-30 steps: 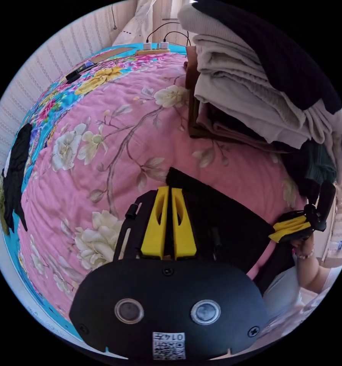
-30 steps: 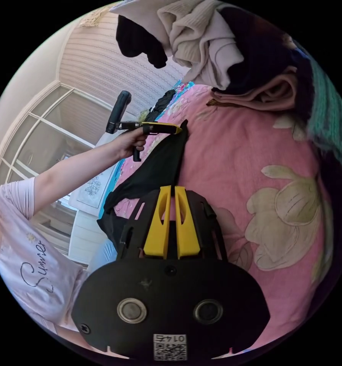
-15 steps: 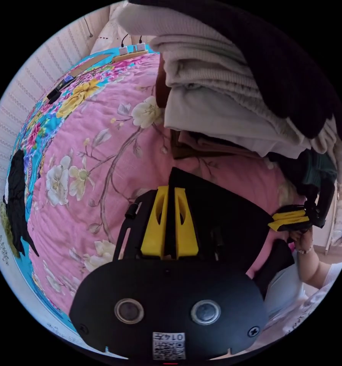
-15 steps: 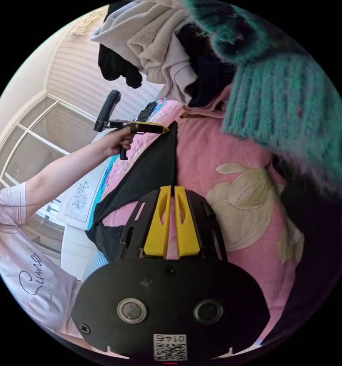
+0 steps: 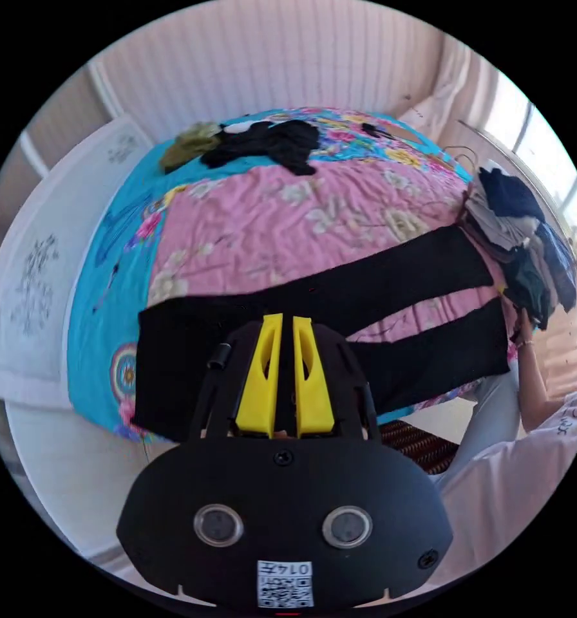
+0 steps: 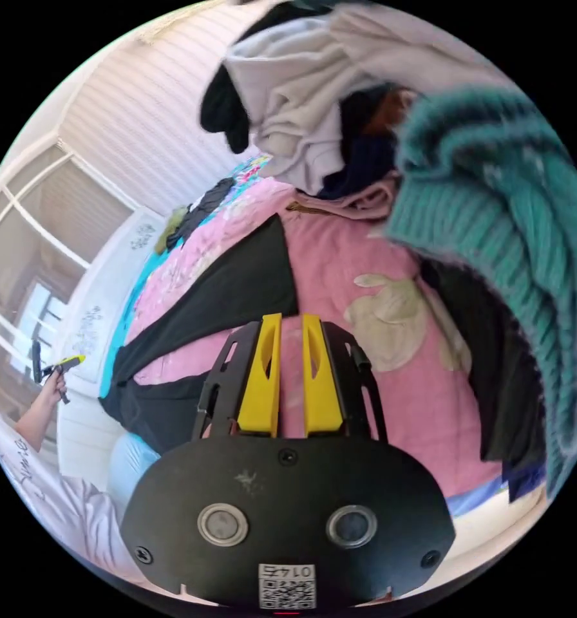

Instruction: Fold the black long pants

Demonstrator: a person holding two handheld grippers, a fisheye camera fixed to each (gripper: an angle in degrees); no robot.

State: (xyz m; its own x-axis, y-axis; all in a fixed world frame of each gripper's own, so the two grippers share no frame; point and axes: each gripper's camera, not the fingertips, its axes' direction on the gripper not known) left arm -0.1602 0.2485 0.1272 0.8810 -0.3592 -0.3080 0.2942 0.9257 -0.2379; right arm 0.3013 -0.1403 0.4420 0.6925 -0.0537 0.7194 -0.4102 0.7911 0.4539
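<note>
The black long pants (image 5: 378, 283) lie spread flat across the pink flowered quilt (image 5: 269, 212), waist toward the left of the view and both legs reaching right toward a clothes pile. My left gripper (image 5: 287, 318) hangs well back from the bed, jaws close together with nothing gripped. In the right gripper view it is small and far off (image 6: 60, 367), held in a hand. My right gripper (image 6: 292, 318) hovers low over the quilt beside a pant leg (image 6: 237, 283), jaws slightly apart and holding nothing.
A tall pile of folded clothes (image 5: 520, 257) stands at the legs' end; its teal knit (image 6: 494, 193) and pale garments (image 6: 301, 116) loom close to my right gripper. A black garment (image 5: 269, 141) and an olive one (image 5: 192, 145) lie at the far side. A white bed board (image 5: 37, 290) is at left.
Both grippers have let go of the pants, which now lie flat on the quilt. My left gripper has pulled far back from the bed; the right has stayed low near the pile.
</note>
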